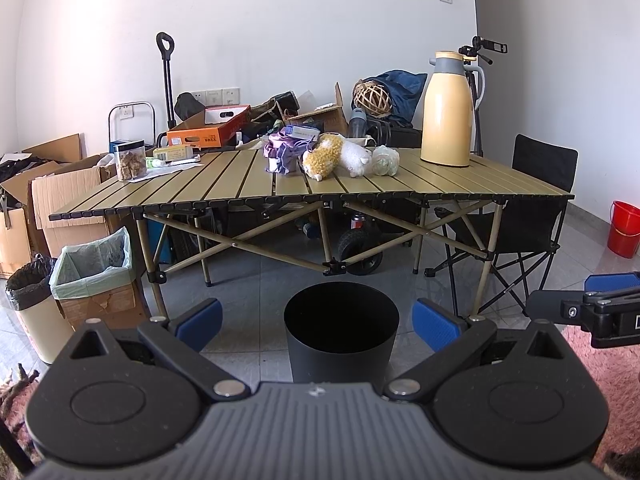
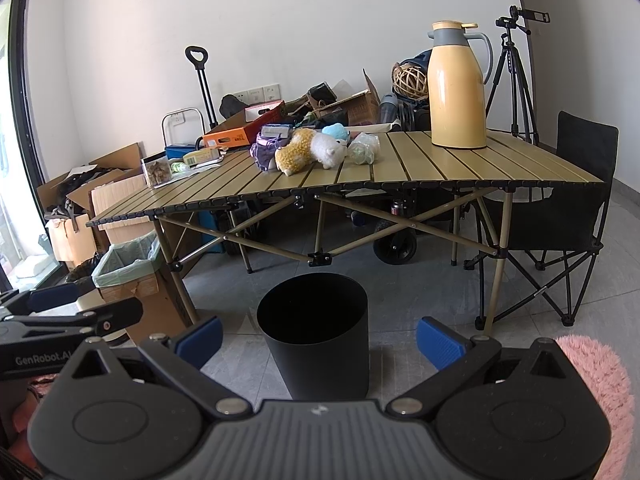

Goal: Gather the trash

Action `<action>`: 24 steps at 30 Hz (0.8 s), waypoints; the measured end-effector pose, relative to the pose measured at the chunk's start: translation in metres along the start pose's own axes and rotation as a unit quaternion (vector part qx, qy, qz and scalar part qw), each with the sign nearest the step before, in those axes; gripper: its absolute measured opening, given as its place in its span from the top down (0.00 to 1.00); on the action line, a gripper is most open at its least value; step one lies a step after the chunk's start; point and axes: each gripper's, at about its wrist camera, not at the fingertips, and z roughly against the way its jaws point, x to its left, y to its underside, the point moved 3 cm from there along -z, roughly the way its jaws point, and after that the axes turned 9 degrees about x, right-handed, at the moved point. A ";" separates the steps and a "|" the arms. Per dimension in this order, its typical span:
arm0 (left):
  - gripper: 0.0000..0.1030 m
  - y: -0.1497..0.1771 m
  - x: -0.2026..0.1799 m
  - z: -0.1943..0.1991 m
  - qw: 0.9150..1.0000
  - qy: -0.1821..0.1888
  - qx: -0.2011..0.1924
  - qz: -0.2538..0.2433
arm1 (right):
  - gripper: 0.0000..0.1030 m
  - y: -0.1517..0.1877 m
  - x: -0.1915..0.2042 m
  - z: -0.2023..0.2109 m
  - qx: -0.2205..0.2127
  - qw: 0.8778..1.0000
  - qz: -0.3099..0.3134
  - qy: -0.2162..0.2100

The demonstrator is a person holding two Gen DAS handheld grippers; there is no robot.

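Left wrist view | left gripper [image 1: 318, 320] spread wide, holding nothing | right gripper [image 2: 318, 338] likewise | black bin [image 1: 341, 332] ahead

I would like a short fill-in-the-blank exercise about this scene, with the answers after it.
1. The black bin stands on the floor in front of the ____.
2. The yellow thermos stands ____ on the table.
3. Both the left gripper and the right gripper are ____.
4. The plush sheep lies beside a crumpled ____ bag.

Answers: table; upright; open; plastic

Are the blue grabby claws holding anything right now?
No. The left gripper and the right gripper are both open and empty, above the black bin.
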 end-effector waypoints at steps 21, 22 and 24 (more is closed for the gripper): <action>0.00 -0.006 0.003 -0.005 1.000 -0.006 0.003 -0.001 | 0.00 -0.003 0.002 -0.008 0.000 1.000 0.002 -0.003; 0.00 -0.007 0.002 -0.006 1.000 -0.007 0.003 -0.001 | 0.00 -0.003 0.001 -0.010 0.000 1.000 0.001 -0.004; 0.00 -0.008 0.002 -0.010 1.000 -0.009 0.002 -0.002 | 0.00 -0.004 -0.001 -0.015 0.000 1.000 0.001 -0.007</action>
